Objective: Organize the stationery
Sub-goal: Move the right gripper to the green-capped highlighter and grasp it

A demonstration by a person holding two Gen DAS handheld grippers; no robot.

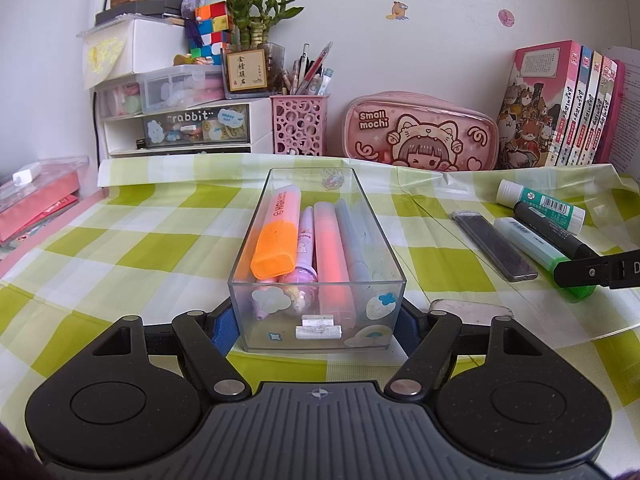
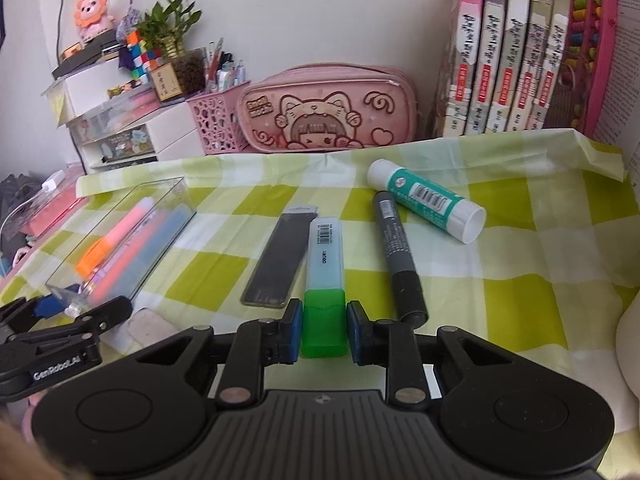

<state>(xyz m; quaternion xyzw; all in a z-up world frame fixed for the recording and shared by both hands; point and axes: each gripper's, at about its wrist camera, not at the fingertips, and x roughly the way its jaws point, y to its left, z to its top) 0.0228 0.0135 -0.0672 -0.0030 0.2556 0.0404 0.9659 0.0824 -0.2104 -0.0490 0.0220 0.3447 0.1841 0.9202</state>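
Green-checked cloth [image 2: 520,280] covers the desk; books, pink pencil case [image 2: 328,108] along the far wall. Clear box [image 1: 320,240], left of centre, holds 4 markers; left gripper [image 1: 316,320] clamped on its near end, steadying it. Right of it lie 4 loose items: glue stick [image 2: 428,204], black marker [image 2: 398,252], dark flat case [image 2: 280,256], green-capped highlighter [image 2: 324,280]. Right gripper [image 2: 323,330] straddles the highlighter's cap, pads just beside it, jaws not yet clearly pressing. Best: close squarely on the cap, lift level, clear the box rim.
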